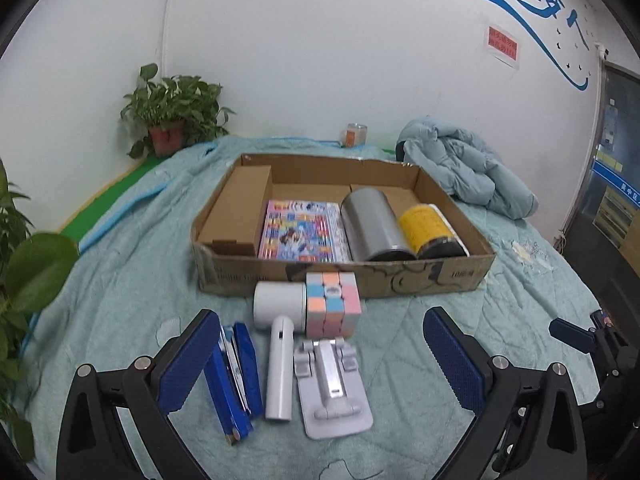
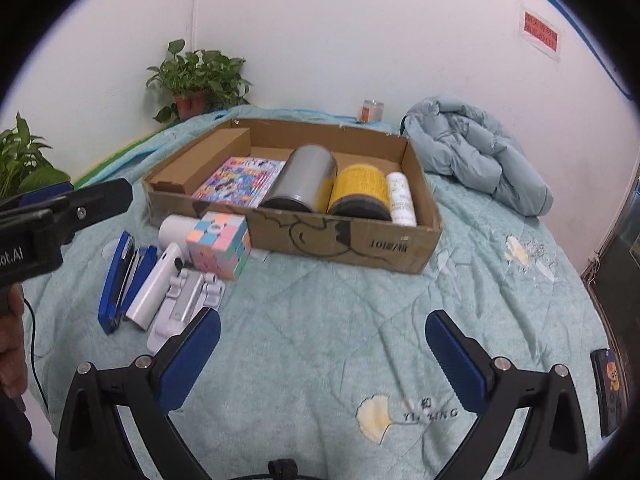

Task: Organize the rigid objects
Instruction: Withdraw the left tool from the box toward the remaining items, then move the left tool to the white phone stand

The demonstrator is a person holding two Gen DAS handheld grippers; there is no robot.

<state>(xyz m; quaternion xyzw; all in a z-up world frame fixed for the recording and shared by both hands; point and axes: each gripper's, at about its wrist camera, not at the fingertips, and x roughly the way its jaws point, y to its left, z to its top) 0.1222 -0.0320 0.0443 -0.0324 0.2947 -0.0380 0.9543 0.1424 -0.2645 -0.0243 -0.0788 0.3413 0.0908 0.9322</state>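
Loose items sit in a cluster on the teal quilt (image 1: 120, 300), just in front of the cardboard box (image 1: 400, 280). L to R: blue stapler (image 1: 234, 376) lies flat, long axis running near-to-far, splayed open. White handheld device (image 1: 280, 368) beside it, handle along the same axis, round head at the far end. Grey phone stand (image 1: 332, 392) folded flat, also lengthwise toward box. Pastel cube (image 1: 332, 306) upright, touching the device head, close to box front wall. Inside box: small carton (image 1: 240, 208) along left wall, colourful book (image 1: 300, 228) flat, silver can (image 1: 374, 224) and yellow can (image 1: 428, 226) on their sides, axes pointing front-to-back; white bottle (image 2: 402, 200) by right wall.

Left gripper (image 1: 324, 360) wide open, empty, over stapler/device/stand. Right gripper (image 2: 324, 356) wide open, empty, over bare quilt, left pad near stand.
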